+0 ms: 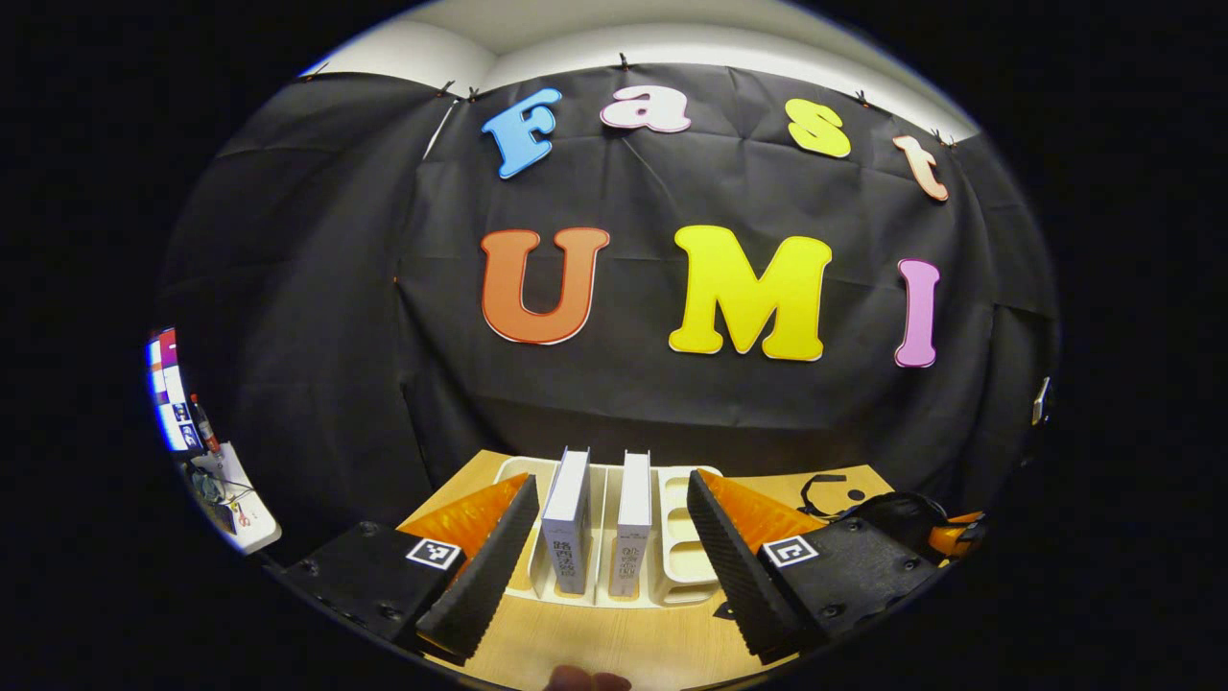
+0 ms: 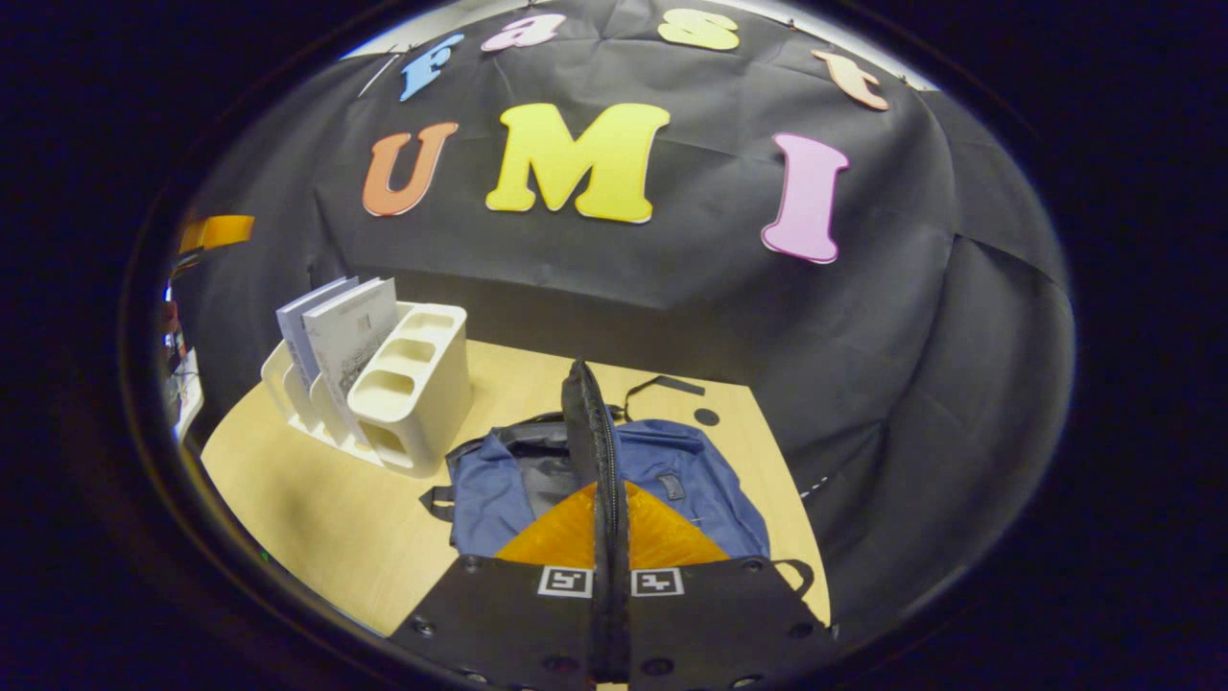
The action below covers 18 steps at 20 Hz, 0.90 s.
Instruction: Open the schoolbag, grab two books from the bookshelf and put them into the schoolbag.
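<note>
facing the bookshelf [image 1: 686, 537] head-on, your left gripper [image 1: 607, 547] has its jaws wide apart, and the two books [image 1: 568, 523] stand upright in the slots straight ahead between the fingers. their spines face you and their long axis runs vertical, so each book presents its thin edge to the jaws. the left-hand book [image 1: 566, 518] lies nearer the left finger, the other book [image 1: 633, 518] just beside it. your right gripper [image 2: 606, 537] has its jaws together, holding nothing, and hangs over the blue schoolbag [image 2: 691, 480], which lies flat on the wooden table [image 2: 317, 518] beside the bookshelf. judgement: the left gripper is the nearer one for the books.
</note>
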{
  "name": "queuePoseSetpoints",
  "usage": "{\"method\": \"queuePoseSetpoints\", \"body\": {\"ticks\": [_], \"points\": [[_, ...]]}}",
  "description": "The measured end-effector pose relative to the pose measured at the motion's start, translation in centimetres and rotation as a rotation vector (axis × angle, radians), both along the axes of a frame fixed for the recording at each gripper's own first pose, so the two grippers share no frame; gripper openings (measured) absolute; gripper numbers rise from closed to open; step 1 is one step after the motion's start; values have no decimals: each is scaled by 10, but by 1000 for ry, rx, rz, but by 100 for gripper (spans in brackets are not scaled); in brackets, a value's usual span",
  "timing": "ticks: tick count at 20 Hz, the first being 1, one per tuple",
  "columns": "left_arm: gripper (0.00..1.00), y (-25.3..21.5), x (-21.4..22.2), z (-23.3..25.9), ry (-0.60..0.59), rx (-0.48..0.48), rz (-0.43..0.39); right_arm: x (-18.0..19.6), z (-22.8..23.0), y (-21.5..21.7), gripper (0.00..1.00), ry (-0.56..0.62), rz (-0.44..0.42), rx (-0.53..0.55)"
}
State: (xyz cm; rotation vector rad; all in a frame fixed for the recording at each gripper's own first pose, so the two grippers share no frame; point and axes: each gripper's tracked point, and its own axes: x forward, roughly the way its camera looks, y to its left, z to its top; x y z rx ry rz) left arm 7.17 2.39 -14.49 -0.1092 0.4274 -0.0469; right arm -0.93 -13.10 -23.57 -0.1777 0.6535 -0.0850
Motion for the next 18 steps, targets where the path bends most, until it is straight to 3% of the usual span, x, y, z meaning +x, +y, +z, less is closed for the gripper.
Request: {"method": "queuePoseSetpoints", "body": {"ticks": [10,18], "points": [[98,-36,75,-43,337,-42,-175,18,33,-85,0,-27,-47,30],[99,-42,109,-91,679,-53,-254,20,30,-113,0,-16,-94,133]]}}
